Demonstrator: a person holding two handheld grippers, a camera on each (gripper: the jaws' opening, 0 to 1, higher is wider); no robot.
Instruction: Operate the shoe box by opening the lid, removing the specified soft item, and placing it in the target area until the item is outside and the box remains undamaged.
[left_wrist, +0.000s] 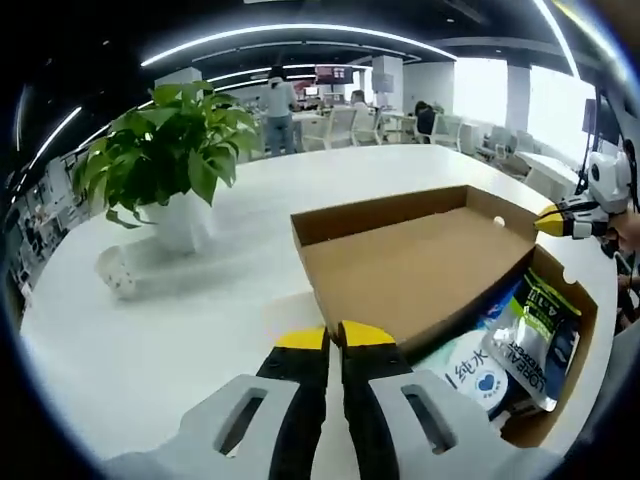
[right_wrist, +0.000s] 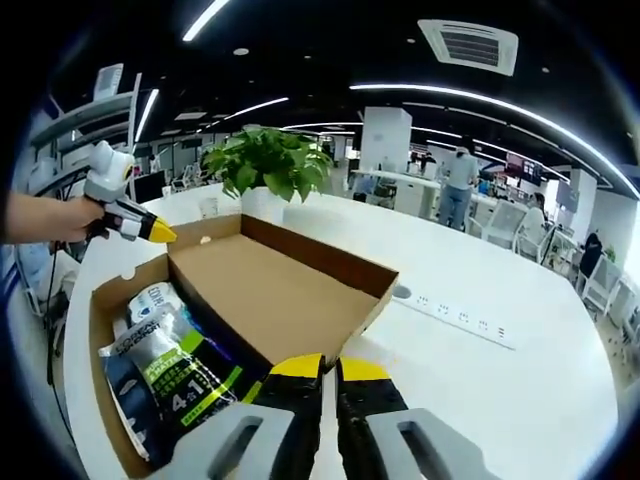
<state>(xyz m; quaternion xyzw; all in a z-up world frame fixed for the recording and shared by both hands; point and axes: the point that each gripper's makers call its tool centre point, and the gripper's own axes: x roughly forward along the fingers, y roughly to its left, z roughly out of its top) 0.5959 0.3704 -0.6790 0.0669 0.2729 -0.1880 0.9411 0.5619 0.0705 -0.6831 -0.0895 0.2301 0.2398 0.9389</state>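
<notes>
Left gripper view is showing the left gripper (left_wrist: 335, 340), jaws pressed together, propping the shoe box (left_wrist: 555, 400) lid (left_wrist: 410, 265) half raised, while the right gripper (right_wrist: 330, 370), jaws likewise together, is lifting the opposite edge, exposing the soft pouches (right_wrist: 165, 375) lying inside.

Dark green-trimmed pouch (left_wrist: 545, 335) in the shoe box (left_wrist: 420, 265) reads "LOREAL" and "4 in 1", white pouch (left_wrist: 470, 375) beside it shows "纯水", smaller print unreadable.
</notes>
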